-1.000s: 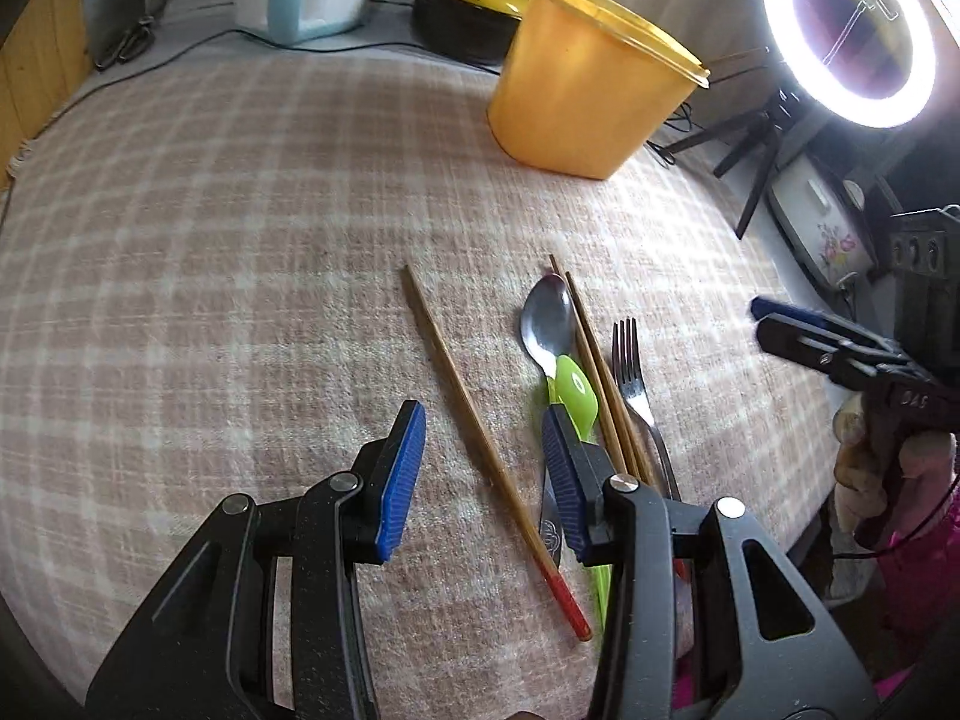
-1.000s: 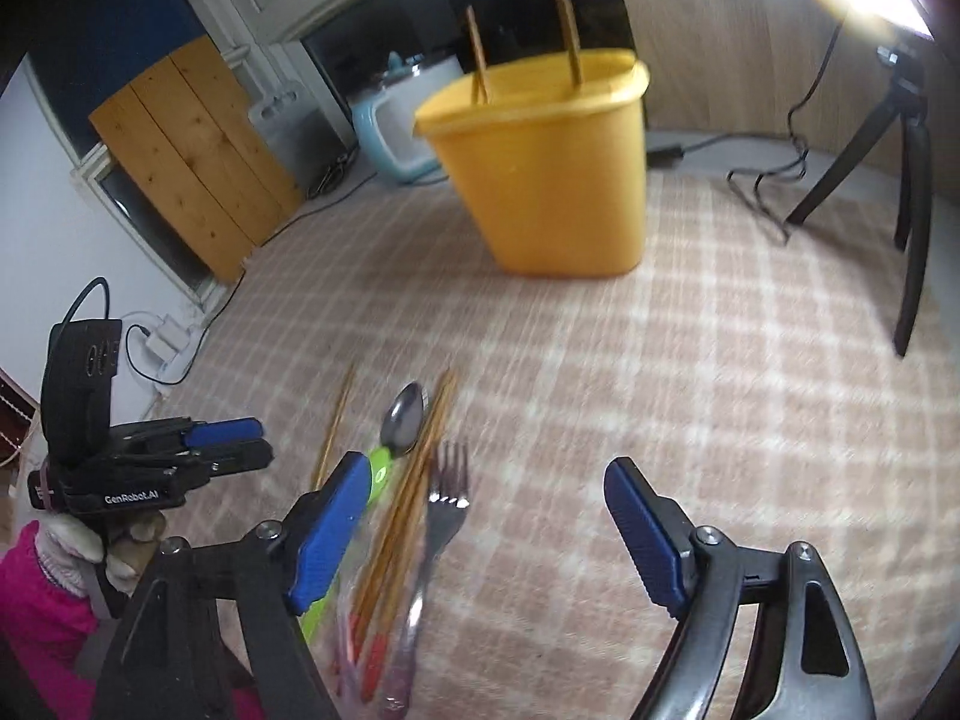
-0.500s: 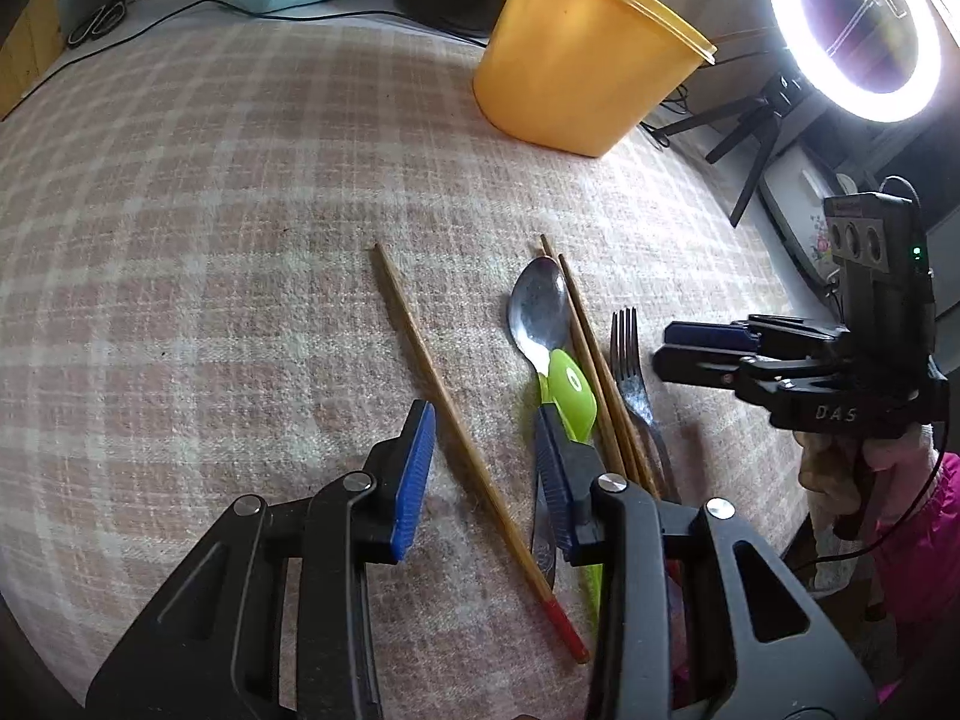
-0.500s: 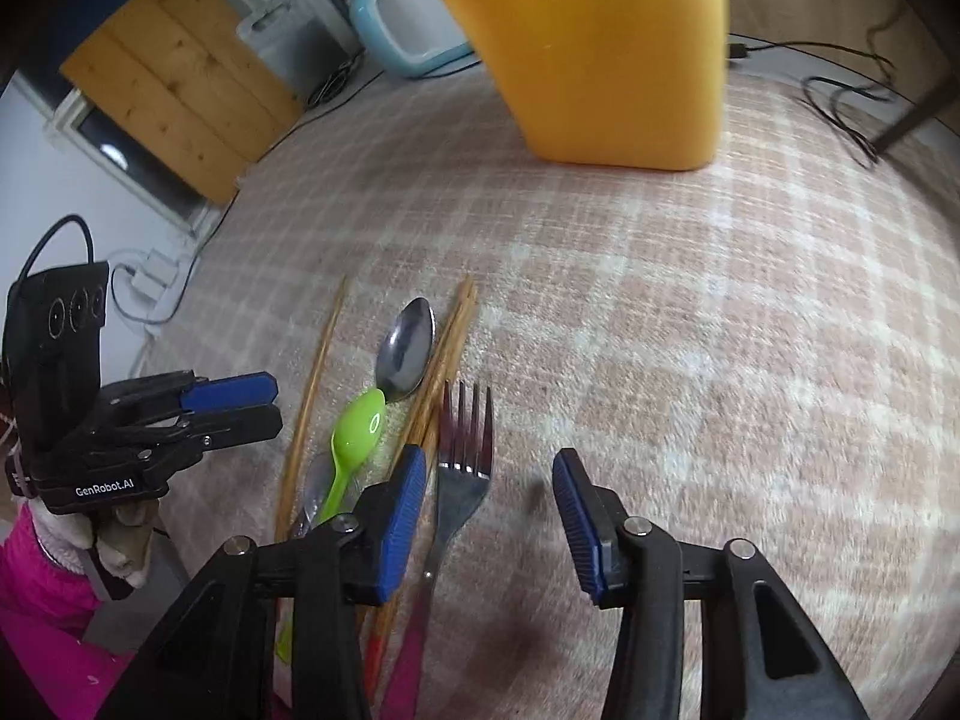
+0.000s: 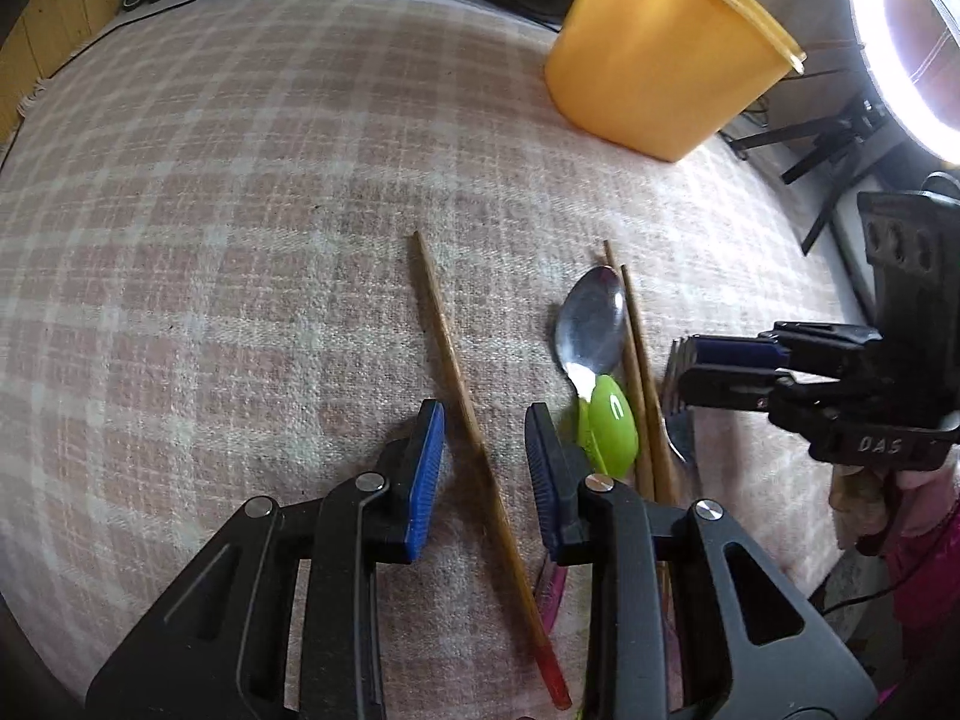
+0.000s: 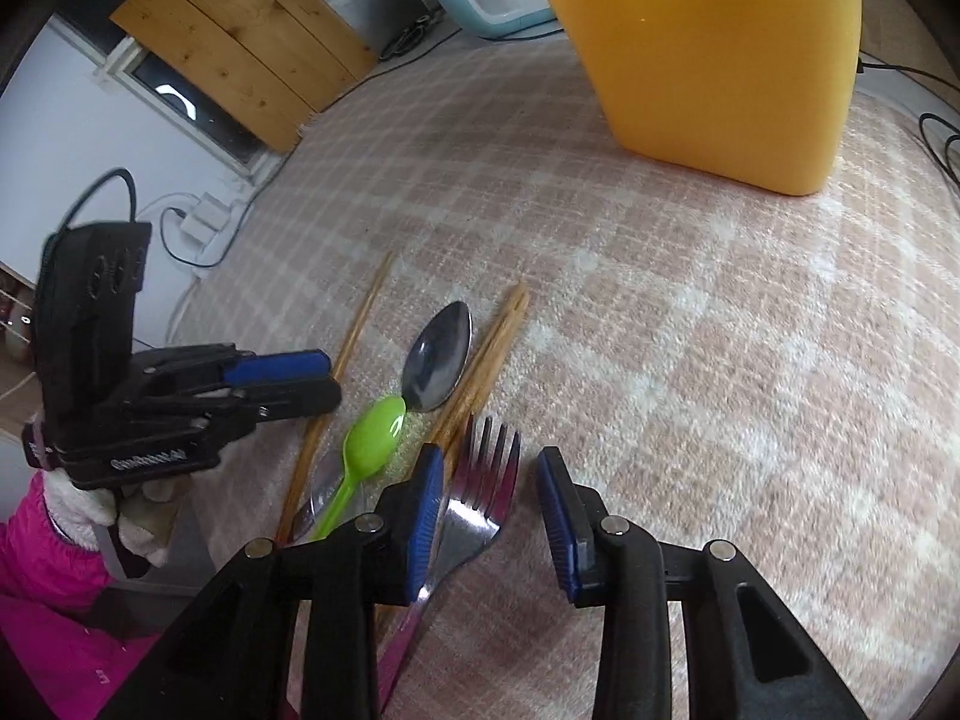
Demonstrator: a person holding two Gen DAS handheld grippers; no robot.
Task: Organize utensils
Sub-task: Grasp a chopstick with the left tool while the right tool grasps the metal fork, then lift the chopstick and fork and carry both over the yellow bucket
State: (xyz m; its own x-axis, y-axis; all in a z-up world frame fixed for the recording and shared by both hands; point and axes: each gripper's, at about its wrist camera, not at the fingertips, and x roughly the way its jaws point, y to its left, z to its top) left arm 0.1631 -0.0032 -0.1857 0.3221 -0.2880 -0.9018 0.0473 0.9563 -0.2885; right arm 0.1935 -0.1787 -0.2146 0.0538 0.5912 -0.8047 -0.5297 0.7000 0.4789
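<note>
Checked cloth (image 5: 240,240), wooden chopstick (image 5: 456,372), steel fork (image 6: 480,498)

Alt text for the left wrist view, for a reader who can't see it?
The left gripper, jaws just closing, straddles a lone wooden chopstick on a plaid cloth without touching it. To its right lie a steel spoon, green spoon and two chopsticks.

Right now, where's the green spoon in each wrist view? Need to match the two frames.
Left wrist: green spoon lies right of centre, just right of the left gripper's jaws, bowl touching the metal spoon.
Right wrist: green spoon sits left of centre, left of the right gripper's jaws, handle running toward the lower left.
Shared landmark: the yellow tub, at the top of both views.
</note>
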